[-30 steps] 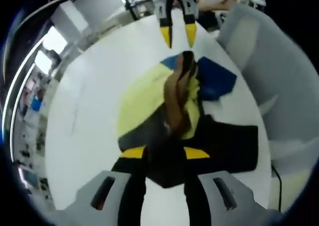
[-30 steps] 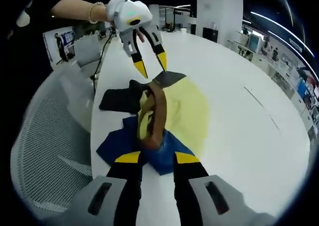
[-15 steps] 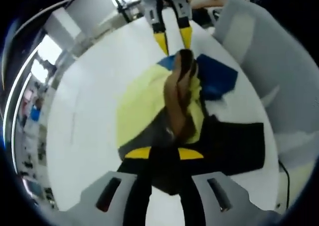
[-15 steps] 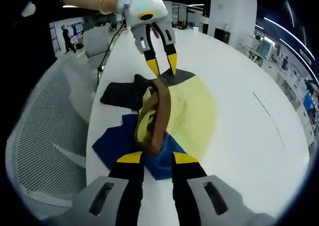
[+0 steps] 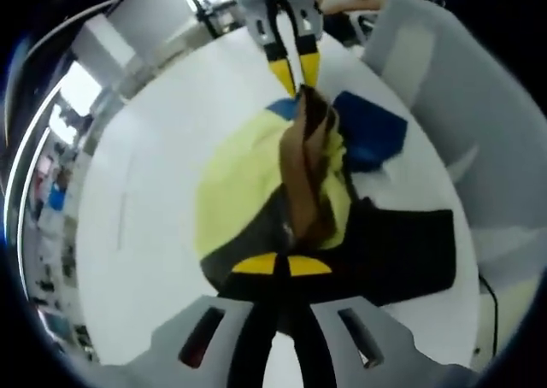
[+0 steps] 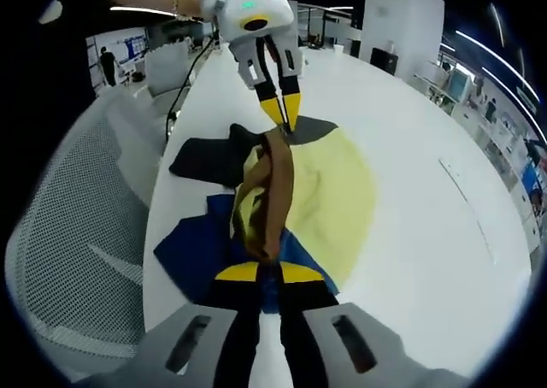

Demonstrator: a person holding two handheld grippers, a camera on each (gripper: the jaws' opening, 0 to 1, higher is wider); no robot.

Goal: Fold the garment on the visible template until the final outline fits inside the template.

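Garment, soft yellow-and-brown cloth, bunches in a ridge on the glossy white tabletop, each end pinched by left gripper and right gripper.

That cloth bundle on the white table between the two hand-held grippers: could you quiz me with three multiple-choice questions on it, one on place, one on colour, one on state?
1. Where does the brown strip lie?
A. on the chair
B. over the yellow cloth
C. on the floor

2. Which colour is the cloth nearest the right hand-held gripper?
A. red
B. white
C. blue

3. How do the jaws of the left hand-held gripper stand?
A. shut
B. wide open
C. off the table

Answers: 1 B, the strip runs across the yellow cloth on the table. 2 C, the blue cloth spreads beside its tips. 3 A, its yellow tips meet at the strip's end by the black cloth.
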